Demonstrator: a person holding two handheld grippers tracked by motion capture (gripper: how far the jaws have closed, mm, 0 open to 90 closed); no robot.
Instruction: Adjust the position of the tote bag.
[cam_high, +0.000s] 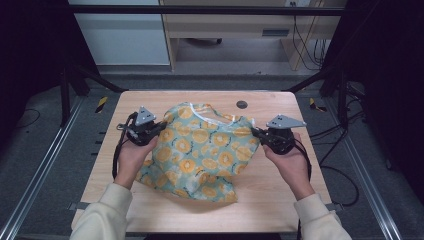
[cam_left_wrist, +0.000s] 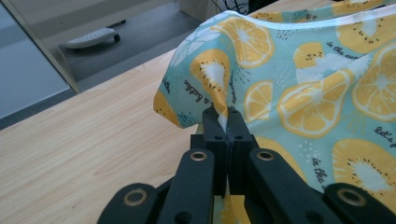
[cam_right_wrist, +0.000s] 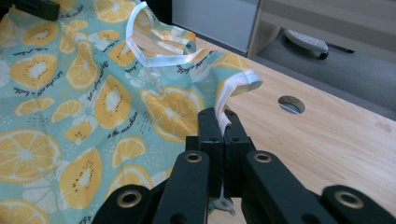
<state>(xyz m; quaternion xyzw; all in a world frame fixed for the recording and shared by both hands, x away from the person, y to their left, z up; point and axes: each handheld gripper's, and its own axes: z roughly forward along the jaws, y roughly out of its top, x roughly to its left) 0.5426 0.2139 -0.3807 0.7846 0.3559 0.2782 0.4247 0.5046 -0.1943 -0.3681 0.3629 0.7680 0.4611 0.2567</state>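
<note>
A teal garment (cam_high: 202, 150) printed with orange and kiwi slices and trimmed in white hangs stretched between both hands over the wooden table (cam_high: 150, 200). My left gripper (cam_high: 161, 126) is shut on the garment's left edge, and in the left gripper view the fabric (cam_left_wrist: 299, 79) is pinched between the closed jaws of that gripper (cam_left_wrist: 227, 120). At the garment's right side my right gripper (cam_high: 257, 133) is shut on the white-trimmed edge. In the right gripper view the trim (cam_right_wrist: 229, 93) runs into the closed jaws of the right gripper (cam_right_wrist: 223, 119). The lower hem rests on the table.
A round cable hole (cam_high: 242, 104) sits in the table near its far edge, also seen as the hole (cam_right_wrist: 291, 104) beside the right jaws. Black frame posts stand at both far corners. A chair base (cam_left_wrist: 91, 37) rests on the floor beyond the table.
</note>
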